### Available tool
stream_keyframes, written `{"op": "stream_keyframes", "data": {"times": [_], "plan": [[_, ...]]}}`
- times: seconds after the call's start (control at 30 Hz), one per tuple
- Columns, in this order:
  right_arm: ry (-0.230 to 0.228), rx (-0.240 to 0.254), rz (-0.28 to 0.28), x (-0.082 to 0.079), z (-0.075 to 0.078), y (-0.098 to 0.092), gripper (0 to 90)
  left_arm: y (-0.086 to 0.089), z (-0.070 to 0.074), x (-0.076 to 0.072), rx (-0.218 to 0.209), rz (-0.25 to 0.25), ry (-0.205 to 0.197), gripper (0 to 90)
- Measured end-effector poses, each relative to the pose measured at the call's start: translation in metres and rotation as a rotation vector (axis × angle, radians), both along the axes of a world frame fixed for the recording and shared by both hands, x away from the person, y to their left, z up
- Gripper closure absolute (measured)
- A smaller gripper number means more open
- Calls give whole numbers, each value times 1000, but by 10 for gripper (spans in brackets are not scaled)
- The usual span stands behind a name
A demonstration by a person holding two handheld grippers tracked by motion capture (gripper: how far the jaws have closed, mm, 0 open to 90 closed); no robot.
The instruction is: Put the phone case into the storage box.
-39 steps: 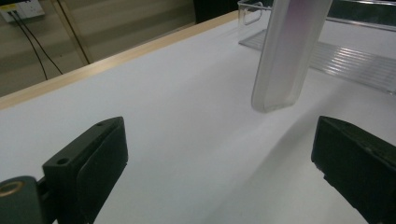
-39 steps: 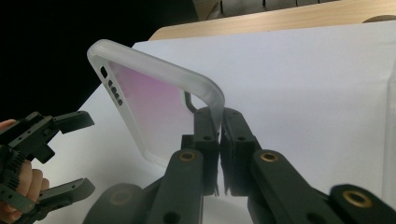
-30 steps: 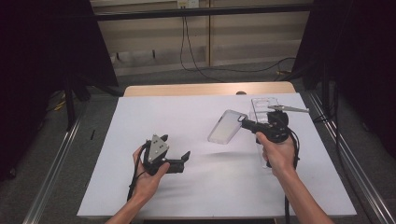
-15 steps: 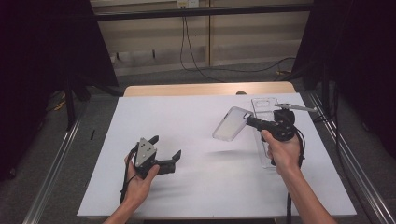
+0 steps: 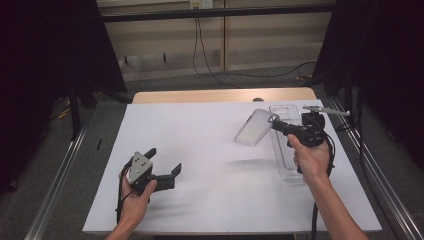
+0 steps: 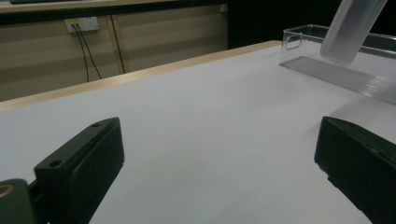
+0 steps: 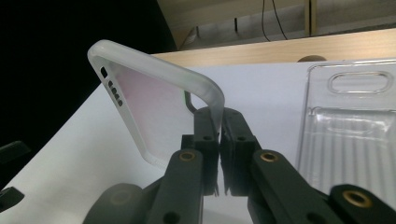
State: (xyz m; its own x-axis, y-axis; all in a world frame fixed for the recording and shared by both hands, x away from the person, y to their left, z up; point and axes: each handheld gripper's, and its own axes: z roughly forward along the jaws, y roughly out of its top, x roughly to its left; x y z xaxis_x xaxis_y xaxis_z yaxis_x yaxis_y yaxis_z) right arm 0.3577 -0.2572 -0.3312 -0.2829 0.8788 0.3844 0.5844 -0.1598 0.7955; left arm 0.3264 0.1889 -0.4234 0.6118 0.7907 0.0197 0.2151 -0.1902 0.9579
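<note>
A translucent phone case hangs tilted above the white table, pinched at its edge by my right gripper, which is shut on it. In the right gripper view the case rises to the left from between the closed jaws of my right gripper. A clear plastic packaging tray lies on the table under my right hand, and it appears again as the tray at the right. My left gripper rests low at the front left, open and holding nothing. The case also hangs far off in the left gripper view.
A white sheet covers the table, with a wooden edge at the back. Metal rails run along both sides. Cables hang by the back wall.
My right gripper carried the phone case a little to the right and up. My left gripper drew back toward the front-left of the table and stayed open.
</note>
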Motion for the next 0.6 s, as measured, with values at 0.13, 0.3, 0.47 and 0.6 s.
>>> {"op": "stream_keyframes", "data": {"times": [0.13, 0.3, 0.47, 0.6], "plan": [[-6, -6, -15, 4, 4, -6, 857, 5, 0, -8, 2, -9, -28, 20], [4, -15, -37, 10, 1, -10, 857, 9, 0, -14, -16, -5, -31, 19], [-9, -27, -49, 13, 7, -14, 857, 20, -5, -17, 6, 22, -8, 15], [-27, -39, -60, 14, 13, -20, 857, 23, -6, -14, -7, 43, 1, 14]]}}
